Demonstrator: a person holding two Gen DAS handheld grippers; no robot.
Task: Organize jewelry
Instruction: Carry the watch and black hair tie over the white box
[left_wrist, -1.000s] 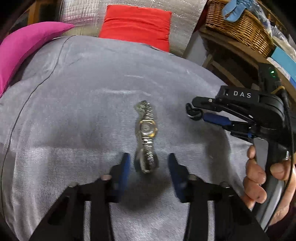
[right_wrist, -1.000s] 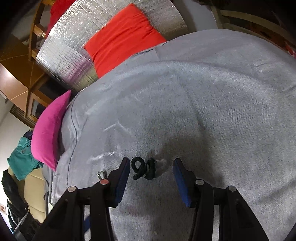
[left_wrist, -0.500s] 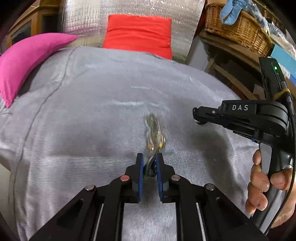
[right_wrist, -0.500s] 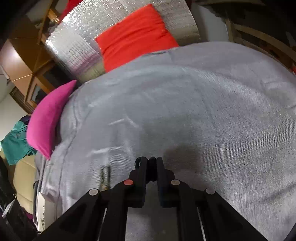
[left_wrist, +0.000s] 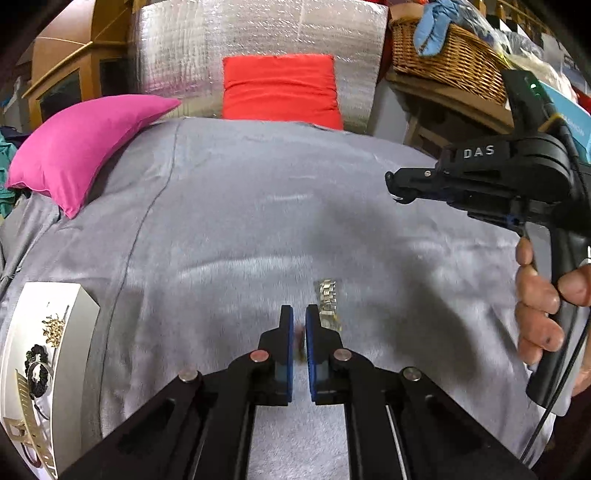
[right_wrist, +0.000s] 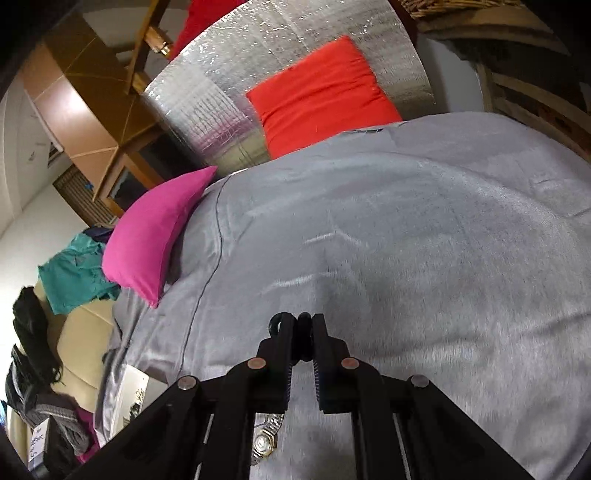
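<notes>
Clamping a metal watch (left_wrist: 327, 304) between its pads, left hand-held gripper (left_wrist: 299, 325), right hand-held gripper (right_wrist: 303, 332) clenched on black hair tie (right_wrist: 303, 325)

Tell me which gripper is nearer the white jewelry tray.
Left. The left gripper, shut on the watch, is beside the white jewelry tray; the right gripper is far across the blanket.

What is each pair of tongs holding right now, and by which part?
The left tongs pinch the watch by one end of its metal band. The right tongs pinch a black hair tie across its bunched loop.
</notes>
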